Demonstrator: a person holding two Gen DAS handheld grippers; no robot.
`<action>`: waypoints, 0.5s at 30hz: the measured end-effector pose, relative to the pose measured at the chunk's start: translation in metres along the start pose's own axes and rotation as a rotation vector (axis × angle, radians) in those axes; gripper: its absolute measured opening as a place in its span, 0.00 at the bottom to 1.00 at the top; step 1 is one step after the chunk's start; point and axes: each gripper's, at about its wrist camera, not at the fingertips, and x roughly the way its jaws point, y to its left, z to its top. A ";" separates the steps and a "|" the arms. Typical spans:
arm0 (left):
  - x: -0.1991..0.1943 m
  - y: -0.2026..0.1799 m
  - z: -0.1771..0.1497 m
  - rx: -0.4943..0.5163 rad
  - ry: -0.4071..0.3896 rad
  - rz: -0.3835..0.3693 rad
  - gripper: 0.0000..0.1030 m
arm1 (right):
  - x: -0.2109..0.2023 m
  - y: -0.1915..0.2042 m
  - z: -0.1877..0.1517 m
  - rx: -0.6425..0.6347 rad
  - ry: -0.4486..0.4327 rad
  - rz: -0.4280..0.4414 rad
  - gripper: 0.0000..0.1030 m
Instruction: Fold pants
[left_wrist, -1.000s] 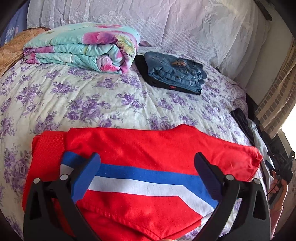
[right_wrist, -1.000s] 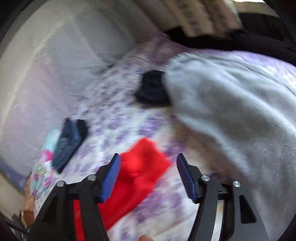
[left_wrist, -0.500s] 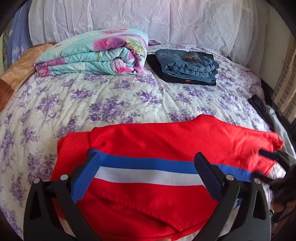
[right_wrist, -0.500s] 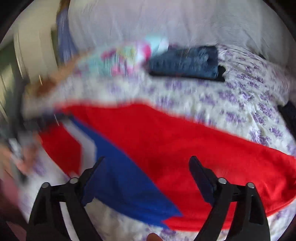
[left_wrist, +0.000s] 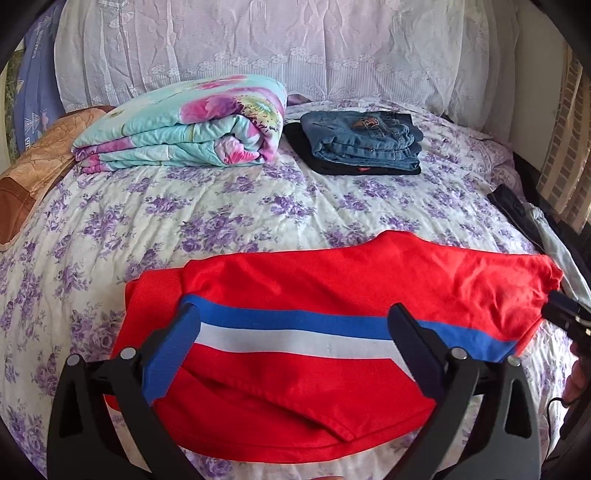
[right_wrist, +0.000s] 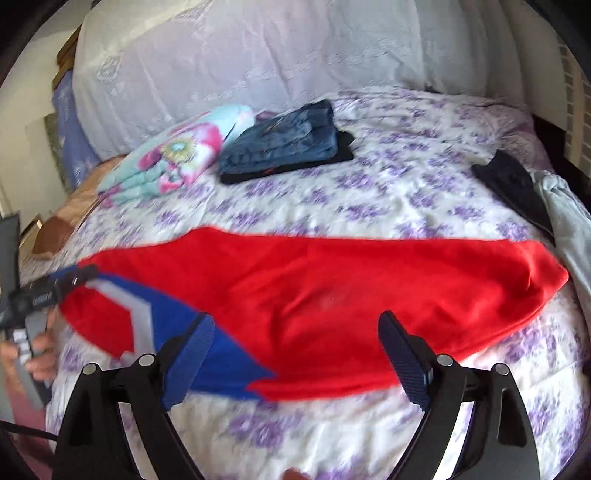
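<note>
Red pants (left_wrist: 332, 280) with a blue and white stripe lie flat across the near part of the bed; they also show in the right wrist view (right_wrist: 351, 291). My left gripper (left_wrist: 295, 332) is open and empty, hovering over the striped waist end. My right gripper (right_wrist: 295, 339) is open and empty, over the pants' near edge toward the leg end. The left gripper shows at the left edge of the right wrist view (right_wrist: 55, 284), at the waist end. The right gripper's tip shows in the left wrist view (left_wrist: 565, 317), at the leg end.
A folded floral quilt (left_wrist: 184, 125) and a stack of folded jeans (left_wrist: 362, 140) lie at the far side of the bed (left_wrist: 221, 206). Dark and grey clothes (right_wrist: 535, 195) lie at the right edge. A lace-covered headboard (left_wrist: 258, 44) stands behind.
The right gripper has swung from facing the grey garment round to face the red pants. The left view has shifted so the pants sit further right and lower.
</note>
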 end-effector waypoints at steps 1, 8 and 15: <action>0.002 0.000 0.000 -0.001 0.004 0.011 0.96 | 0.007 -0.001 0.003 0.004 -0.001 -0.003 0.88; 0.014 -0.003 -0.004 0.022 0.051 0.040 0.96 | 0.057 -0.025 -0.010 0.053 0.175 -0.034 0.88; 0.011 -0.020 -0.001 0.077 0.047 0.092 0.96 | 0.019 -0.034 -0.006 0.114 0.114 0.051 0.88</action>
